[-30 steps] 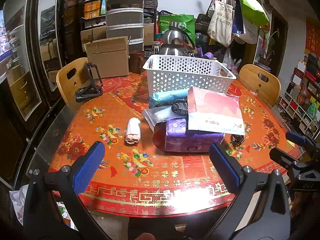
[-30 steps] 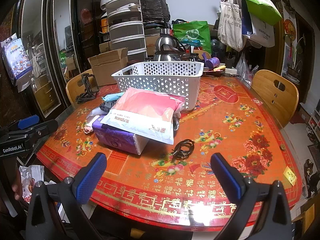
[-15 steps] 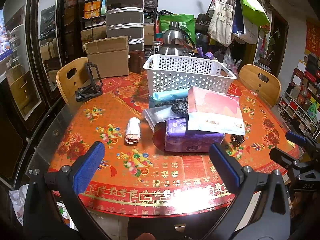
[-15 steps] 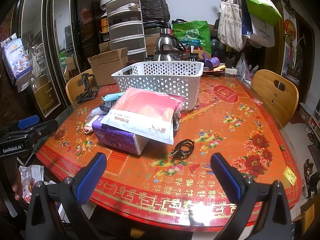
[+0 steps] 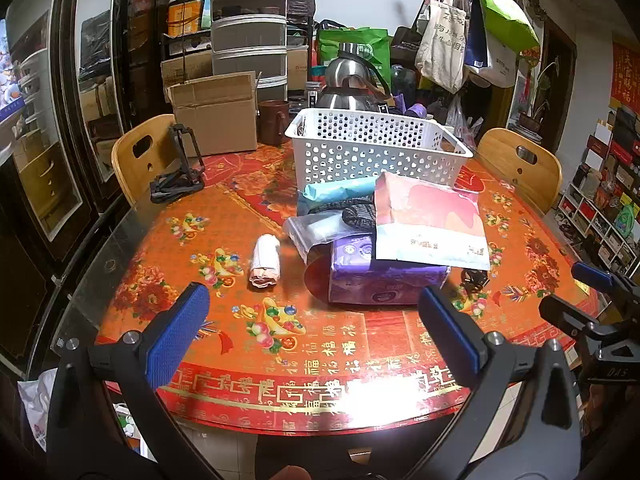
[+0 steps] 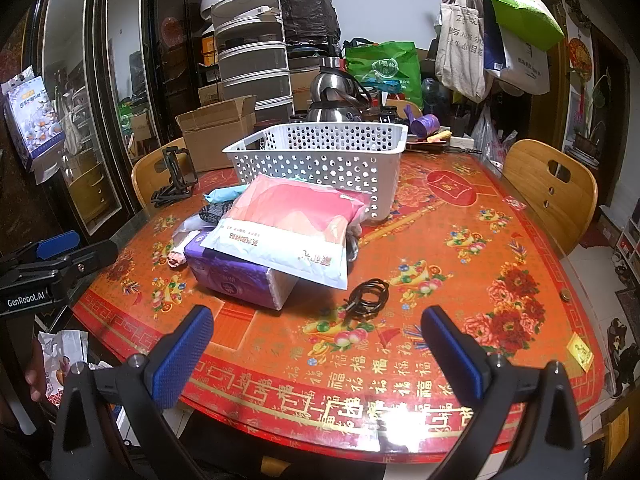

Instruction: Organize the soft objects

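Around my bench [image 5: 168,240], with its glossy red-and-gold floral cover, stand two wooden chairs [image 5: 520,168]. Dark glass-fronted cabinets [image 5: 72,120] line the wall to my left. Tote bags [image 6: 460,40] hang against a pale wall [image 6: 380,0], and a stack of grey drawers [image 6: 252,72] rises behind a cardboard box [image 5: 216,116].

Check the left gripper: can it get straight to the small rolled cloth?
Probably yes. The left gripper is open, and the rolled cloth lies alone on bare table ahead of it, apart from the purple pack; nothing lies between.
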Tool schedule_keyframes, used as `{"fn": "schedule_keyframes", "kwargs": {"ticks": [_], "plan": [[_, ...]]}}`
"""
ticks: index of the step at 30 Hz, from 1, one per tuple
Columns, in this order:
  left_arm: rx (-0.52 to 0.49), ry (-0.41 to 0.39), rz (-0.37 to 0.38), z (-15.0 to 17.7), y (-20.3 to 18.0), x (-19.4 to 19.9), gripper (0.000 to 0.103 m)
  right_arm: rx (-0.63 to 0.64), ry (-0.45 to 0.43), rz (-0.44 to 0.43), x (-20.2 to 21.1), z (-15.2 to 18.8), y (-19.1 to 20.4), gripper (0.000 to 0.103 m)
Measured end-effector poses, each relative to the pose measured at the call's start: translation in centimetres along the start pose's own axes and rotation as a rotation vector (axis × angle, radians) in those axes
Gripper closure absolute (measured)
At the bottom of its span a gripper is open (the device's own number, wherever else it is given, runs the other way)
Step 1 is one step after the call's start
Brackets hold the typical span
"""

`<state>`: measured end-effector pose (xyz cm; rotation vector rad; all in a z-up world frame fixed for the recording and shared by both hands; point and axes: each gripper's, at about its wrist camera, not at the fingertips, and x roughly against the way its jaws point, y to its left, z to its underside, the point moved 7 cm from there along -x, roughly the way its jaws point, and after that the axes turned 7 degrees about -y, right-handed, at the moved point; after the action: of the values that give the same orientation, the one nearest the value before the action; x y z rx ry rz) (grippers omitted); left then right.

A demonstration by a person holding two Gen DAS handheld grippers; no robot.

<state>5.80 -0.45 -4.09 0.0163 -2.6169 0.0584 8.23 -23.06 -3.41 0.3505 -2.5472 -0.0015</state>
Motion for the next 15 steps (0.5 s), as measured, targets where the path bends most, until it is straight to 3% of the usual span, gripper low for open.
{"fn": "schedule_keyframes", "kwargs": {"ticks": [15], "plan": [[0.045, 0.034, -0.016, 1.0, 1.5, -2.0, 0.0, -0.022, 0.029, 0.02, -1.8, 0.6, -1.1, 0.0]]}}
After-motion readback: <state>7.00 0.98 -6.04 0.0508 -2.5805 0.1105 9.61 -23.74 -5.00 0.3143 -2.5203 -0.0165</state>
